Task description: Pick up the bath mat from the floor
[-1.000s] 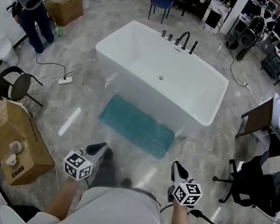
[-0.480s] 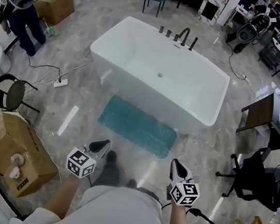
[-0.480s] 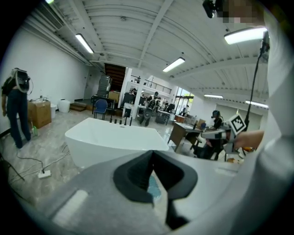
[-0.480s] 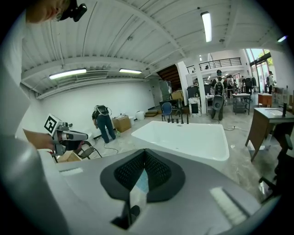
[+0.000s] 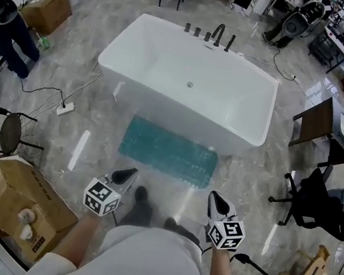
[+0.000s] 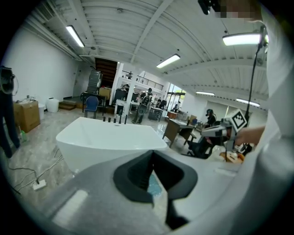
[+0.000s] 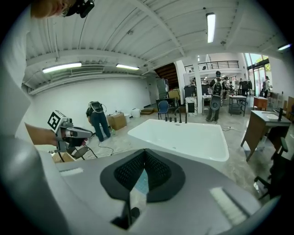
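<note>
A teal bath mat (image 5: 168,152) lies flat on the grey floor against the near side of a white bathtub (image 5: 189,85). My left gripper (image 5: 124,175) hangs above the floor just short of the mat's near left edge, jaws shut and empty. The right gripper (image 5: 214,201) is held level with it near the mat's right end, also shut on nothing. In the left gripper view a sliver of the mat (image 6: 154,185) shows past the closed jaws. The right gripper view shows a sliver of the mat (image 7: 140,180) likewise.
An open cardboard box (image 5: 19,197) sits at my left, a round black stool (image 5: 3,132) beyond it. A power strip with cable (image 5: 65,108) lies left of the tub. A person (image 5: 5,32) stands far left. A brown table (image 5: 318,126) and an office chair (image 5: 322,204) stand right.
The view has moved forward: tub and mat sit slightly lower and closer. Both grippers hold the same shut pose in front of me.
</note>
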The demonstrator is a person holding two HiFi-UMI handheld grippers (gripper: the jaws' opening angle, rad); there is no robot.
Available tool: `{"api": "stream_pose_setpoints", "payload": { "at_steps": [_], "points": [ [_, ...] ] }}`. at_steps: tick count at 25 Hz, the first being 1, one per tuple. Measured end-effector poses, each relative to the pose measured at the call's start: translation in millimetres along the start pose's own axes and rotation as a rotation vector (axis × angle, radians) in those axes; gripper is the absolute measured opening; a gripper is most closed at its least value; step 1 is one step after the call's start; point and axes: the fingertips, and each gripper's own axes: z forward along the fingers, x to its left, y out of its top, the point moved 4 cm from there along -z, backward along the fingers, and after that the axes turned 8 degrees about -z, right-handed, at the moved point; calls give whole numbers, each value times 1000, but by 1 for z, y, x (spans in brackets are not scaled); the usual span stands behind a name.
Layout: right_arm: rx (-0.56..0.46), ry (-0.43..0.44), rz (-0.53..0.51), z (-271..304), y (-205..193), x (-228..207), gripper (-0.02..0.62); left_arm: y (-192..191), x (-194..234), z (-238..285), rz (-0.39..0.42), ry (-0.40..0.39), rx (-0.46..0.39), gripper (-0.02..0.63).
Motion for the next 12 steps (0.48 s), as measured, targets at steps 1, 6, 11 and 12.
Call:
{"api": "stream_pose_setpoints", "payload": {
  "at_steps": [1,6,11,12],
  "points": [
    [3,-12,3,4,2,2,5,2,8,2,2,-12,6,3],
    [16,-71,11,27,11,19,5,8,46,11,21,-73,22,3],
    [25,-106,43,49,6,35,5,7,79,21,25,-96,41,3],
    [27,-110,52,52,3,35,5,6,82,25,26,-102,49,3]
  ]
}}
